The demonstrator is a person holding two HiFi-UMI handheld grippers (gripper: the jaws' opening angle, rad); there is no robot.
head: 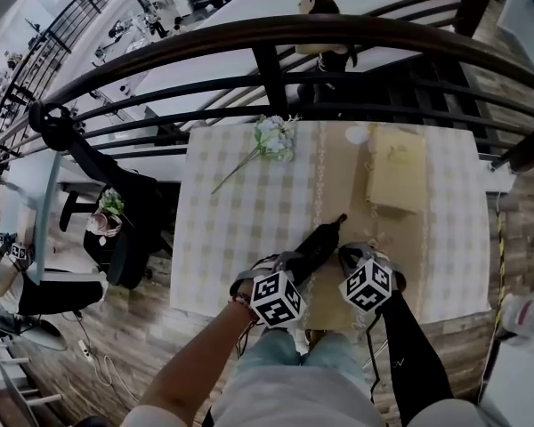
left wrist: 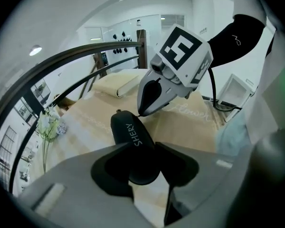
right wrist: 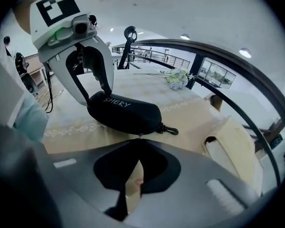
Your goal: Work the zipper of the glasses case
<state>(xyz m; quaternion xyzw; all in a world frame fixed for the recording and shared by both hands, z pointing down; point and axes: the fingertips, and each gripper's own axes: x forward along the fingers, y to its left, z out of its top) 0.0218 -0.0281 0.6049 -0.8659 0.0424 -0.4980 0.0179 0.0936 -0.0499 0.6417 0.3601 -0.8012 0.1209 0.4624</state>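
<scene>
While the smooth, black, oval glasses case is resting on the beige embroidered table runner, the left gripper is clamping its rounded near end between narrowly parted jaws. The right gripper is sitting just right of the case, its jaws pinching together on the tiny metal zipper pull.

A black, elongated soft-shell glasses case with white "SHERY" lettering lies on the beige runner at the table's near edge, slanting from near left to far right. Its halves sit together. A black clip juts from its far end, and a small zipper pull hangs midway along its right side.
</scene>
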